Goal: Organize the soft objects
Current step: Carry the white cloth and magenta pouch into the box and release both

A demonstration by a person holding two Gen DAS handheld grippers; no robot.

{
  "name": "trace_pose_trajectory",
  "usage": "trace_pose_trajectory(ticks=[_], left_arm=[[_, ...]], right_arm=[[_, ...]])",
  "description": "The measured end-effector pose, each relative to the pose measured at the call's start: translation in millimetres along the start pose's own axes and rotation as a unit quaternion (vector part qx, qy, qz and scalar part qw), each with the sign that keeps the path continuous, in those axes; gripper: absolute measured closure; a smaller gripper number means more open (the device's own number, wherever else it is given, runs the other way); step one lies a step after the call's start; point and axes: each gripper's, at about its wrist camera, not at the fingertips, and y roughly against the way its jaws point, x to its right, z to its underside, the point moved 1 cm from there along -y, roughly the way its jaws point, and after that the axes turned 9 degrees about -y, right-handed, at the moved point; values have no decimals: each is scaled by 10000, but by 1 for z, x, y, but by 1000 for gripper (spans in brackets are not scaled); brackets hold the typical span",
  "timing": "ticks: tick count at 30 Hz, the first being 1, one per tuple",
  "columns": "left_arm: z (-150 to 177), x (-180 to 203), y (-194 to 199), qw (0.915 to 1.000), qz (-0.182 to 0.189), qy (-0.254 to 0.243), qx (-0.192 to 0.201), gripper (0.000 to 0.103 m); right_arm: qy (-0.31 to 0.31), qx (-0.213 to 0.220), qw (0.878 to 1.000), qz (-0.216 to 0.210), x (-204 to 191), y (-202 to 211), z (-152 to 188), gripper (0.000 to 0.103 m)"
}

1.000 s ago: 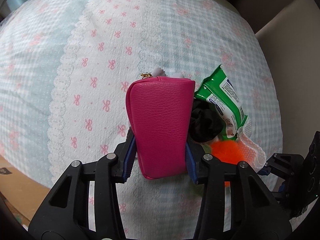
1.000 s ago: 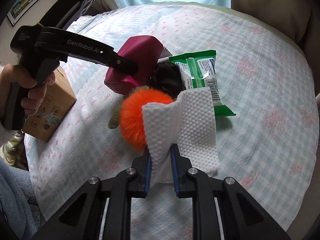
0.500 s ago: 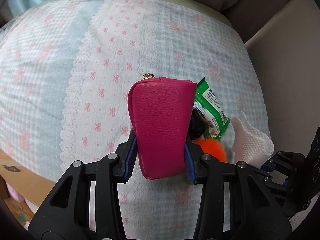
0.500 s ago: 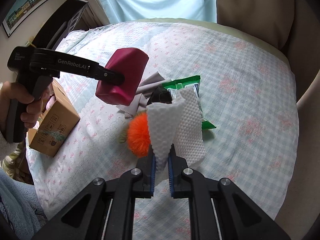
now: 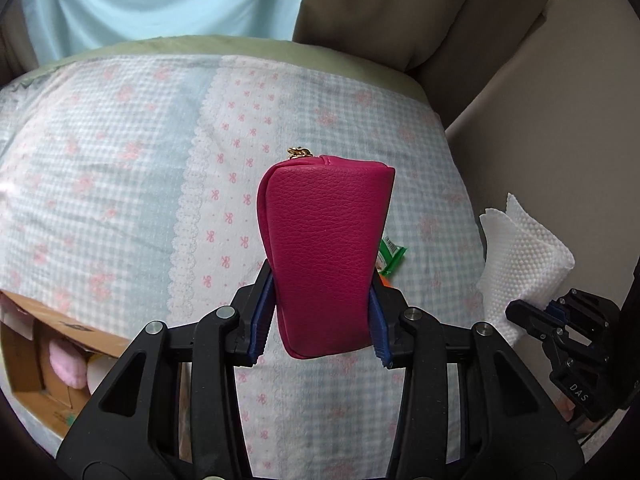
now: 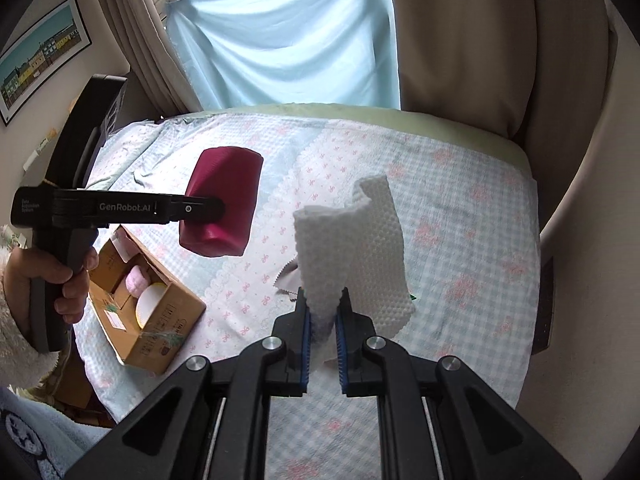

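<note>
Left gripper (image 5: 322, 320) is clamping the magenta pebbled-leather zip pouch (image 5: 326, 252) near its base; firm, grippy, light. Right gripper (image 6: 322, 330) is pinching the white embossed paper towel (image 6: 352, 248) by its lower fold: limp, tears easily.

The right gripper (image 6: 322, 320) pinches a white paper towel (image 6: 352, 248) above the bedspread (image 6: 460, 240). The left gripper (image 6: 216, 209) clamps a pink pouch (image 6: 224, 200) over an open cardboard box (image 6: 160, 320).
</note>
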Motion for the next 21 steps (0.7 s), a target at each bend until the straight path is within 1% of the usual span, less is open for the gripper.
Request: trace_pose_trajectory(ticks=[6,10,15,21], left_arm=[[9,-8,81,9994,-19,-17,333,65],[22,-24,129,9985,-180,-72,504,65],[43,-56,180,9971,-341,-40,674,65],[73,-109,224,9962,-468,-69,737,65]], right_arm=[[106,135,9998,25,-58,42,-18,93],[169,251,9995,-101,-100,57,-28,93],[218,375,9987,-250,-159,65,-32,93],[117,345,9988,-327,-235,54,-24,93]])
